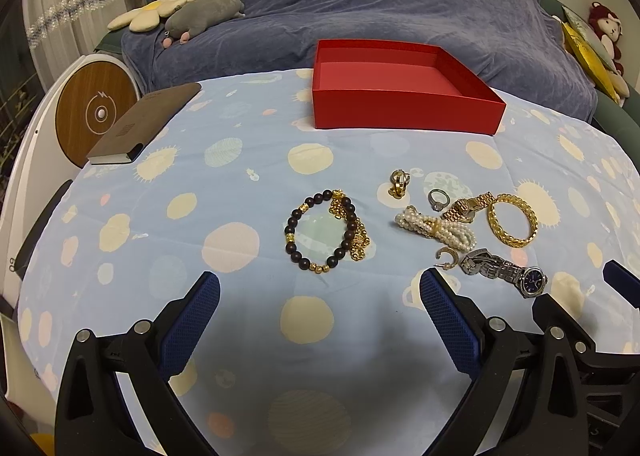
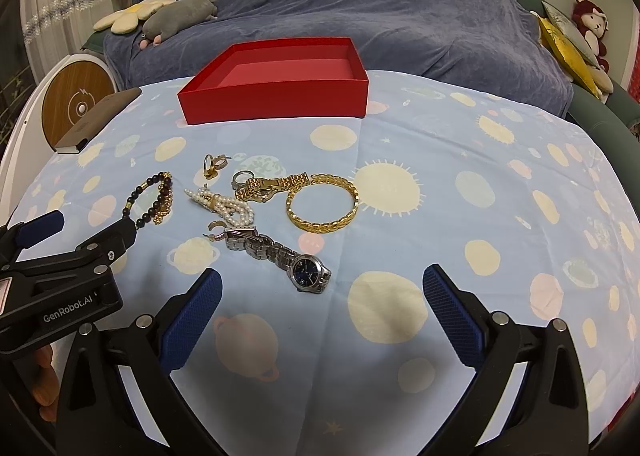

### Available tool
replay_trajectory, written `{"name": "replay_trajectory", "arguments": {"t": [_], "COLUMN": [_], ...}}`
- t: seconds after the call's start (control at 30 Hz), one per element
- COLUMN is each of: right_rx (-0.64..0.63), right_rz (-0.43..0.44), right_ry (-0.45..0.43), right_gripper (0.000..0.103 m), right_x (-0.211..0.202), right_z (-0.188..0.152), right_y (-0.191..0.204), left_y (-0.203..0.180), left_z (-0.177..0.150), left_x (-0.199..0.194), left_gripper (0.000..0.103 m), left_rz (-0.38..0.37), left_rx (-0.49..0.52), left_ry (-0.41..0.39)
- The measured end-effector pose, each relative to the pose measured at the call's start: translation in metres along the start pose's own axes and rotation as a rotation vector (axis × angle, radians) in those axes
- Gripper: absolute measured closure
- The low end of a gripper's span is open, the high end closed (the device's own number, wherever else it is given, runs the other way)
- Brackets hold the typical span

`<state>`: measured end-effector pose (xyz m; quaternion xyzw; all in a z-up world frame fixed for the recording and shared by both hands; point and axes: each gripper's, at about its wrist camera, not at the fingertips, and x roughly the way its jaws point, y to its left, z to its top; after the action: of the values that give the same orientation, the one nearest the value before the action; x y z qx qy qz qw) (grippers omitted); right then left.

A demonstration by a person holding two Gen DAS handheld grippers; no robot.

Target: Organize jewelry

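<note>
Matt red card box (image 1: 404, 111); glossy gold bangle (image 2: 322, 201); steel watch (image 2: 280, 256); printed cloth table cover (image 2: 440, 159).

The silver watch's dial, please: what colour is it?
Dark blue, on the silver watch; clearest in the right wrist view.

Our left gripper (image 1: 320, 288) hangs over the patterned cloth (image 1: 200, 191) with its jaws spread wide and nothing between them. Just ahead of the fingertips lies the dark bead bracelet (image 1: 320, 230). Ahead and to the right we see the pearl strand (image 1: 436, 230), gold bangle (image 1: 512, 219) and silver watch (image 1: 508, 271). Farther ahead stands the red box (image 1: 404, 85).
</note>
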<state>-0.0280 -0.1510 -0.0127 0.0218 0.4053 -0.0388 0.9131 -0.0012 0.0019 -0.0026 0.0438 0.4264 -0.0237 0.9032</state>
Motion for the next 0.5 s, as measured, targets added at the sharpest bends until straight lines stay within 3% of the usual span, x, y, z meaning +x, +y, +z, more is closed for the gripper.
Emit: {"name": "replay_trajectory", "arguments": {"t": [0.5], "right_rx": [0.002], "right_rz": [0.002], "right_ry": [0.002], "right_gripper": [0.005], "right_x": [0.001], "right_z": [-0.0006], "right_y": [0.0001], "left_y": [0.0002], "left_z": [-0.0012], "left_x": [-0.0004], "left_gripper": [0.005], "left_rz": [0.013], "left_rx": [0.002], "left_ry": [-0.007]}}
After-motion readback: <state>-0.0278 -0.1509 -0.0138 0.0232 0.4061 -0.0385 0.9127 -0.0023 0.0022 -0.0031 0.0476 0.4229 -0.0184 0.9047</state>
